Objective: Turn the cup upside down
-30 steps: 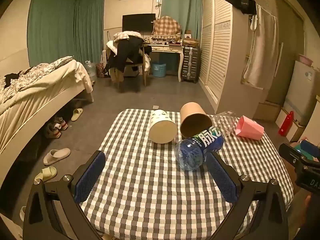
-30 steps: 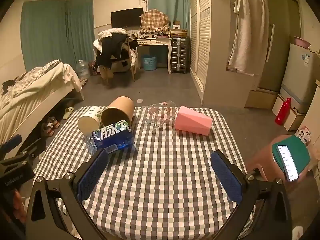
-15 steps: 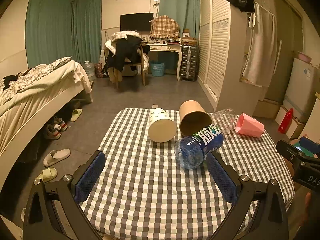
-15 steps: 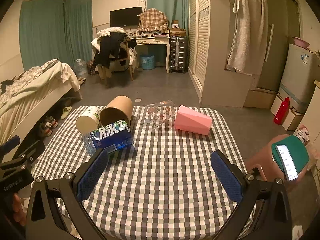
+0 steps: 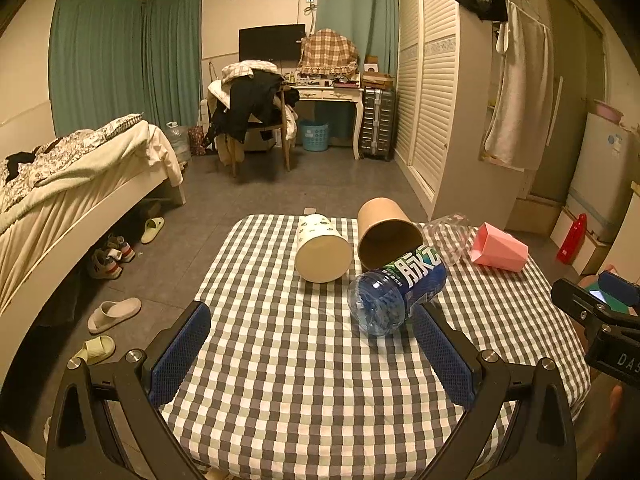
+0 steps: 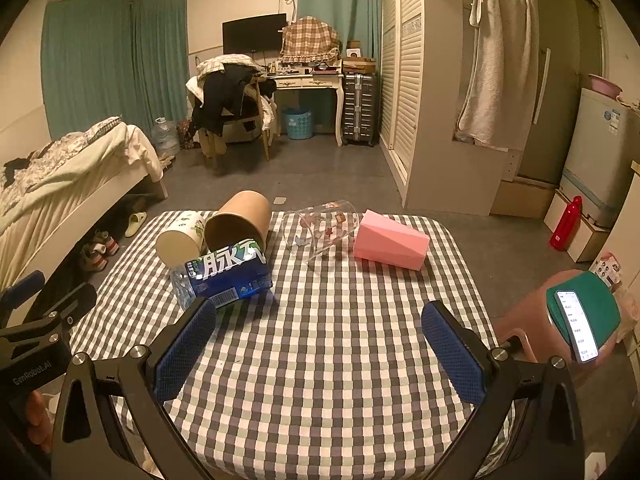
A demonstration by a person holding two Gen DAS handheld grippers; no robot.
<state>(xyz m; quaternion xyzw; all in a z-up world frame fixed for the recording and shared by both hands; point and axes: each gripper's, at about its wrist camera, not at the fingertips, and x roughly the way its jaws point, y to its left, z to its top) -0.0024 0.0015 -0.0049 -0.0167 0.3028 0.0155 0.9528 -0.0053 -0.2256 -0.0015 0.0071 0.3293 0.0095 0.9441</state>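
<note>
Several cups lie on their sides at the far part of the checkered table [image 5: 300, 360]: a white printed paper cup [image 5: 322, 248] [image 6: 180, 238], a brown paper cup [image 5: 386, 232] [image 6: 240, 220], a clear glass cup [image 5: 450, 236] [image 6: 320, 230] and a pink angular cup [image 5: 498, 250] [image 6: 390, 240]. A blue-labelled bottle [image 5: 396, 292] [image 6: 224, 276] lies against the brown cup. My left gripper [image 5: 312, 352] is open and empty near the table's front. My right gripper [image 6: 318, 348] is open and empty, also short of the cups.
A bed [image 5: 60, 184] and slippers [image 5: 114, 312] are on the left. A wardrobe [image 5: 440, 100] and a fridge [image 5: 600, 172] stand on the right. A pink stool with a phone [image 6: 576, 324] is beside the table's right edge.
Both grippers drifted slightly; the views shifted a little. The cups and bottle stayed put, and both grippers stayed open.
</note>
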